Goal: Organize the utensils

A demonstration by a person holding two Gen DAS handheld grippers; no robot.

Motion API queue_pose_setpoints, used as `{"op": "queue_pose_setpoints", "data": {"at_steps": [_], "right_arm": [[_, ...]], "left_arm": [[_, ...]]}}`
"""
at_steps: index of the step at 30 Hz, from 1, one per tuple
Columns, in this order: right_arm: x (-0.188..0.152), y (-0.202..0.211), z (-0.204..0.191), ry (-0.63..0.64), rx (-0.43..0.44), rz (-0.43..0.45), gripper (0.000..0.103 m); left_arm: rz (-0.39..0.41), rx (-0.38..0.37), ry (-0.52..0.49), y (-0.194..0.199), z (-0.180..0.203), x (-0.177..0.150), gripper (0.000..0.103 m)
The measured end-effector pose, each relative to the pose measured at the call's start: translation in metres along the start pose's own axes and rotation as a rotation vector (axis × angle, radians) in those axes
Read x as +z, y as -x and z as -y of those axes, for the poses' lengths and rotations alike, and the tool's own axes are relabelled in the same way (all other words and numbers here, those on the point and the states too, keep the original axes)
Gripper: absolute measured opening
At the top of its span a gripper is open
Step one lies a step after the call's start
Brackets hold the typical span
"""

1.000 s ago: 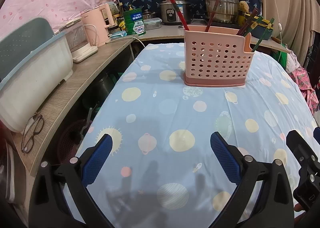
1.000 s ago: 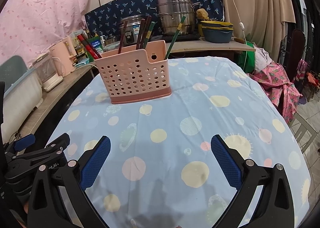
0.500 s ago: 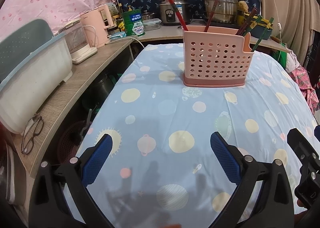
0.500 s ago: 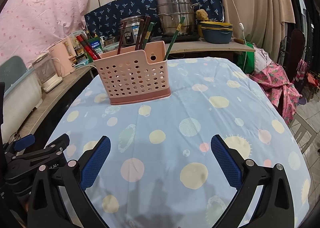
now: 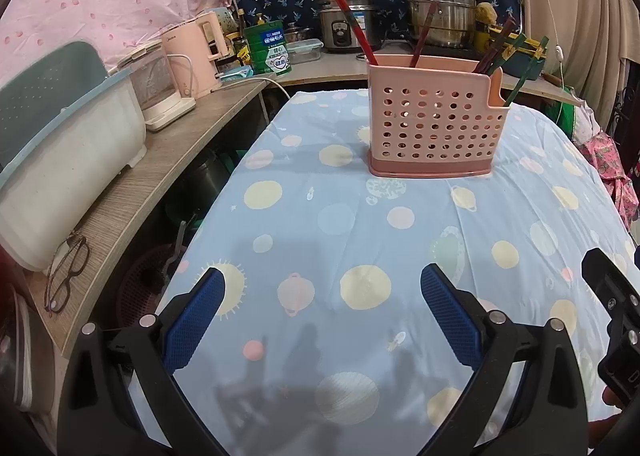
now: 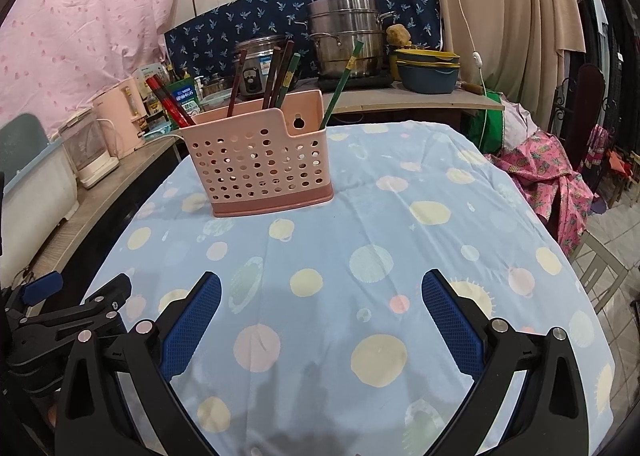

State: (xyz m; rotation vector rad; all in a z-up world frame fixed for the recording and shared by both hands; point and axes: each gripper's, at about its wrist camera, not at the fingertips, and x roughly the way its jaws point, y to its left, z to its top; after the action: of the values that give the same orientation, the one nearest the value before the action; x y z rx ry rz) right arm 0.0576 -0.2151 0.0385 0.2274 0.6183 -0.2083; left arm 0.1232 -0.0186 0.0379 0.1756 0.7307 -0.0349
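Note:
A pink perforated utensil holder [image 5: 434,116] stands upright on the blue spotted tablecloth [image 5: 360,224], far from both grippers; it also shows in the right wrist view [image 6: 260,156]. Red chopsticks [image 5: 356,30], brown chopsticks [image 6: 278,74] and green chopsticks [image 6: 342,84] stand in its compartments. My left gripper [image 5: 322,312] is open and empty above the near cloth. My right gripper [image 6: 320,316] is open and empty, beside the left one [image 6: 72,320].
A wooden shelf [image 5: 168,160] runs along the left with a white bin [image 5: 68,160], kettles [image 5: 192,52] and glasses [image 5: 66,280]. Steel pots [image 6: 346,42] and bowls [image 6: 428,70] sit on the back counter. Pink cloth [image 6: 552,176] lies to the right of the table.
Both grippers stay open and nearly still; the views have drifted only slightly toward the holder.

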Motion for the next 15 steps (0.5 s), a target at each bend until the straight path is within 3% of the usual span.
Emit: {"op": "queue_pose_setpoints", "data": {"at_steps": [15], "right_arm": [[0.0027, -0.0029, 0.0005, 0.007, -0.019, 0.002, 0.097]], "left_arm": [[0.006, 0.003, 0.001, -0.0006, 0.0001, 0.0043, 0.094]]}}
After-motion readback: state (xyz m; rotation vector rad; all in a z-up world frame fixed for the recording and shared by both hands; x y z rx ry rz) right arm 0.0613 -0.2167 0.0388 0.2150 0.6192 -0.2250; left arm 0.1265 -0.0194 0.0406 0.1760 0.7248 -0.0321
